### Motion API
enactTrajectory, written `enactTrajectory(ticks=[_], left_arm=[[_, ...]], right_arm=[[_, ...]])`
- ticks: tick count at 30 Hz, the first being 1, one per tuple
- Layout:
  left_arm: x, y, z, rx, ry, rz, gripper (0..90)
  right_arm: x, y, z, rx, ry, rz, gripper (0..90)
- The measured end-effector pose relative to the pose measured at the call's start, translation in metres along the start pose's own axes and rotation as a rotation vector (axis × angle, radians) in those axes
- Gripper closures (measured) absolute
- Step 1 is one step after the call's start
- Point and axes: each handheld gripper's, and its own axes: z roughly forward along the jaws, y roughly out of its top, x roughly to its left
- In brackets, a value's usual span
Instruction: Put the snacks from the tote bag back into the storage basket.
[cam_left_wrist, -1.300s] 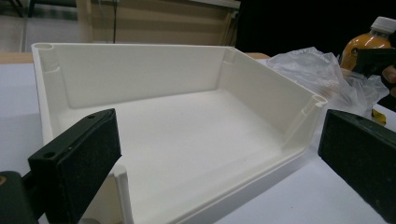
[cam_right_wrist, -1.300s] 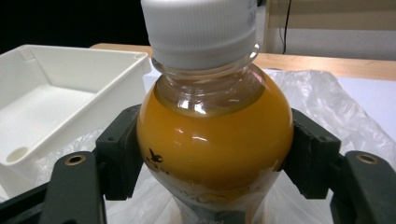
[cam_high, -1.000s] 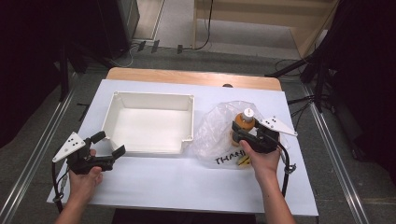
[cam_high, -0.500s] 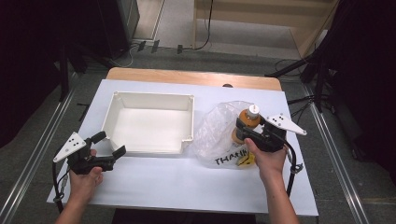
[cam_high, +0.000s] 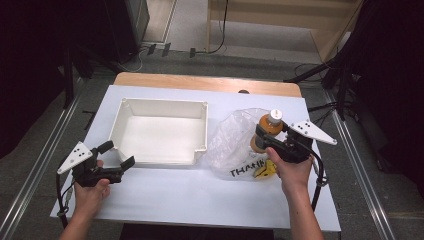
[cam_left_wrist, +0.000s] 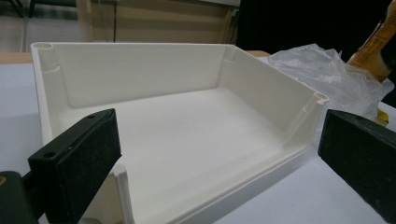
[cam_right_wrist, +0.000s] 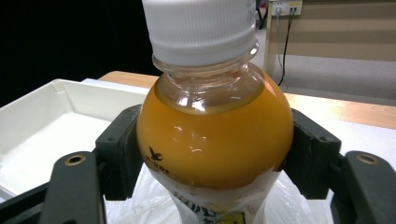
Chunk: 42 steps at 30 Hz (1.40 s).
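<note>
In the high view the right gripper (cam_high: 263, 138) sits right of centre, its jaws clamped on a bottle (cam_high: 268, 128) of orange drink with a white cap, held upright above a crumpled clear bag (cam_high: 232, 145) that lies on the white tabletop (cam_high: 200, 190). The right gripper view shows the two jaws pressed against either side of the bottle's (cam_right_wrist: 215, 135) rounded shoulder, the liquid reaching almost to the neck, the bag (cam_right_wrist: 149, 200) below it. A white tray (cam_high: 159, 134) lies at the centre of the high view, just left of the bag, with its near wall cut low. The left gripper (cam_high: 116, 156) rests in the lower left of that view, by the tray's near left corner, its jaws spread wide and holding nothing; the left gripper view looks between them into the tray (cam_left_wrist: 187, 130), with the bag (cam_left_wrist: 322, 74) at the upper right.
</note>
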Motion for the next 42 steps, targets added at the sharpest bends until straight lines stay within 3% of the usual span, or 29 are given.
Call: enactTrajectory(ticks=[13, 22, 42], left_arm=[[-0.001, 0.0, 0.0, 0.001, -0.003, 0.009, 0.0], [-0.003, 0.001, 0.002, -0.003, -0.004, 0.011, 0.0], [-0.002, 0.0, 0.0, -0.004, -0.002, 0.022, 0.0]], right_arm=[[0.013, 0.017, -0.005, -0.01, 0.015, -0.007, 30.8], [0.023, 0.025, 0.006, -0.019, 0.027, -0.021, 30.8], [0.044, 0.024, 0.03, 0.003, 0.056, -0.031, 30.8]])
